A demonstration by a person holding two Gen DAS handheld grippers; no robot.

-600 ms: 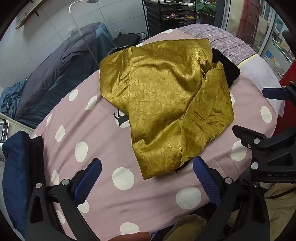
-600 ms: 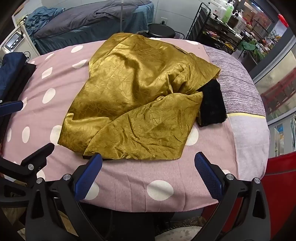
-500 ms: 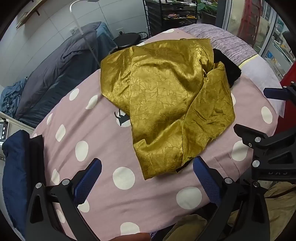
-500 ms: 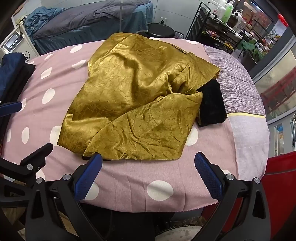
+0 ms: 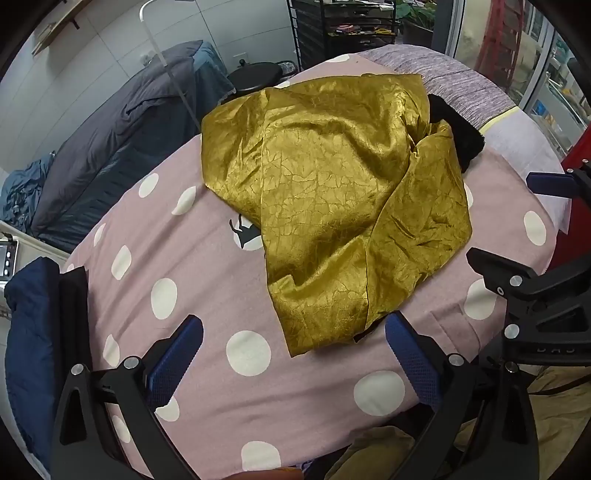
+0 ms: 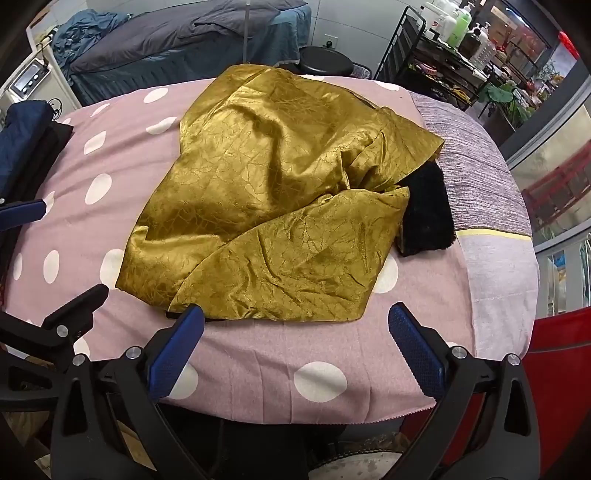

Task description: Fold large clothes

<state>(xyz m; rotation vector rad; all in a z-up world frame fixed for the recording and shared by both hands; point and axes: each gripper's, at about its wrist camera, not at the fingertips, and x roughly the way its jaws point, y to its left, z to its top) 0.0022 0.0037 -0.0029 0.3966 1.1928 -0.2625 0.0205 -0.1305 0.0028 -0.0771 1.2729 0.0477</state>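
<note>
Now both tongs hang released: left gripper (image 5: 293, 354) and right gripper (image 6: 295, 341) hover spread above the bed (image 6: 258, 373). Crumpled gold satin garment (image 6: 273, 206) lies at twelve o'clock, its near hem ready for grabbing.

A treatment room: draped massage bed (image 6: 192, 33), lotion-bottle trolley (image 6: 439, 55), round stool (image 6: 325, 61).

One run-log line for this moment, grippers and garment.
left gripper: open, empty | right gripper: open, empty | gold garment: crumpled on dotted sheet, unfolded | stage: before grasp
</note>
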